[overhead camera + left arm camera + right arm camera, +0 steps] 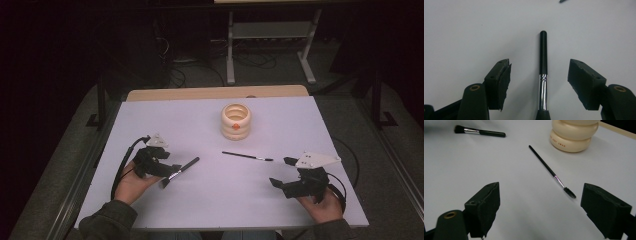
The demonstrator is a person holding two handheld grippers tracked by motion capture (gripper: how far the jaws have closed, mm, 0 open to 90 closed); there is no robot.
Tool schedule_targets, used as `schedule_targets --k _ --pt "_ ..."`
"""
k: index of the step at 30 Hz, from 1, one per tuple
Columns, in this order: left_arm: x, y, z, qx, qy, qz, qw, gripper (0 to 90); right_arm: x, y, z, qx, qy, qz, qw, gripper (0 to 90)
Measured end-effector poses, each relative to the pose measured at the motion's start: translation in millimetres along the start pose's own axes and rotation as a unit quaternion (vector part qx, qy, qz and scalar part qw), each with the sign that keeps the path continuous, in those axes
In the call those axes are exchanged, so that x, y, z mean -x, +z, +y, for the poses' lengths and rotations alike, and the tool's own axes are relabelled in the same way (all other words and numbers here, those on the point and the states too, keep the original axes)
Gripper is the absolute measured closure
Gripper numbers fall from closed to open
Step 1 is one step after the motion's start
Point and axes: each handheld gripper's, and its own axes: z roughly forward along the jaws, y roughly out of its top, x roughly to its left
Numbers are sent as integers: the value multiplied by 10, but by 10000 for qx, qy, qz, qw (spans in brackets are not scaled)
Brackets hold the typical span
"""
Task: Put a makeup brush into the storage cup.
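Two spread jaws of the left gripper (539,82) flank the brush (543,72) — untouched; centred.

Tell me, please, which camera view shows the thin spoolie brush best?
The right gripper view: the spoolie brush lies whole, bristle tip clear. The high view shows it small; the left gripper view catches a dark tip, probably its end, at the top edge.

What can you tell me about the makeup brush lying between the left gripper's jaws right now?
The makeup brush has a round-ended black handle, a shiny silver ferrule and a dark bristle head. It lies flat on the white table, handle pointing away from the left gripper. In the left gripper view it runs straight up the gap between the jaws, and neither pad touches it; bare table shows on both sides. In the high view it lies slanted beside the person's left hand. Nothing else touches it.
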Motion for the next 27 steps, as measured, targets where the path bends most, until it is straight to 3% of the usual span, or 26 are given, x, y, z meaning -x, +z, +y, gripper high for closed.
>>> schedule_targets --k 4,10,17,20,22,27 --pt "26 92 60 -237 116 -21 9996 392 -1 8 -3 -11 0 2 10000 148" --pt "24 197 123 -429 125 -121 9989 437 -10 26 -1 -81 -30 13 10000 150" --pt "48 322 152 -794 218 -164 9965 512 -22 59 10 -133 -84 49 9999 151" --pt "43 364 173 -900 155 -115 9958 538 -30 77 13 -149 -57 65 9999 151" --pt "41 392 187 -1017 230 -32 9945 573 -29 83 12 -149 -82 78 9998 151" --pt "79 427 211 -1124 229 -39 9934 627 -31 84 13 -146 -75 93 9998 151"
